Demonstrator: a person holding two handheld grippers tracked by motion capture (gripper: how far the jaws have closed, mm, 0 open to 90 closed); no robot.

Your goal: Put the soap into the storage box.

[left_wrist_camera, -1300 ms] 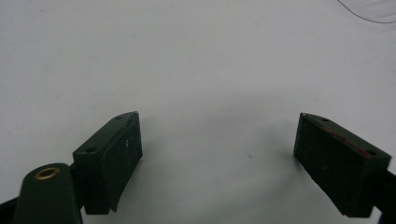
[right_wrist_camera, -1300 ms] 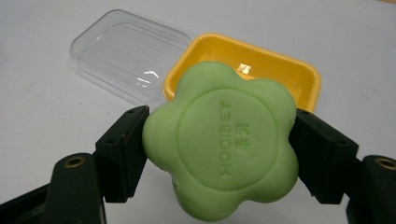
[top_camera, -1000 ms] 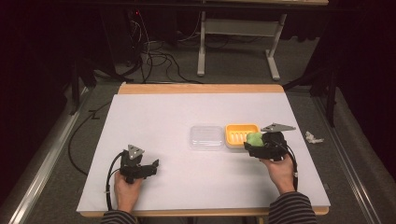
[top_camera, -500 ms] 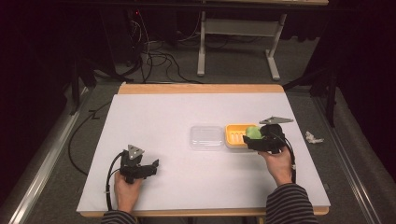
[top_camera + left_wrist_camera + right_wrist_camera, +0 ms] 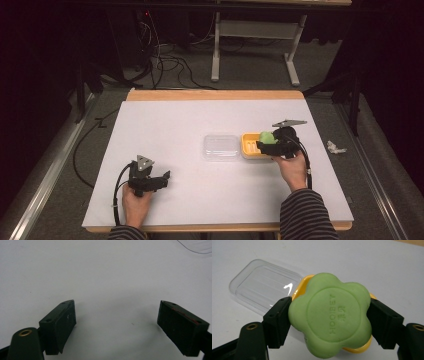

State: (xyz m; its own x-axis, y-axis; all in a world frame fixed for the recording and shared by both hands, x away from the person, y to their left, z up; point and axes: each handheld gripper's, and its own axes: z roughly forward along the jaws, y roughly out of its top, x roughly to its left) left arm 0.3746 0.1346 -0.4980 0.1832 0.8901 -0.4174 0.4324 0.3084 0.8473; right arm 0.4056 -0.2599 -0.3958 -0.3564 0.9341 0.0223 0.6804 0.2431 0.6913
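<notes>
From above, my right gripper (image 5: 269, 141) reaches over the yellow soap dish (image 5: 250, 146) on the bench (image 5: 190, 120), beside a clear lid (image 5: 220, 147). My left gripper (image 5: 117, 322) rests low, jaws spread. Close up, my right jaws pinch a green flower-shaped soap (image 5: 330, 318) stamped "HOOIBEY".

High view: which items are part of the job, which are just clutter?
In the job:
- green flower-shaped soap, clamped in the right gripper
- yellow soap dish under it
- clear lid beside the dish

Lying about:
- crumpled white scrap on the floor
- left gripper, open, idle
</notes>
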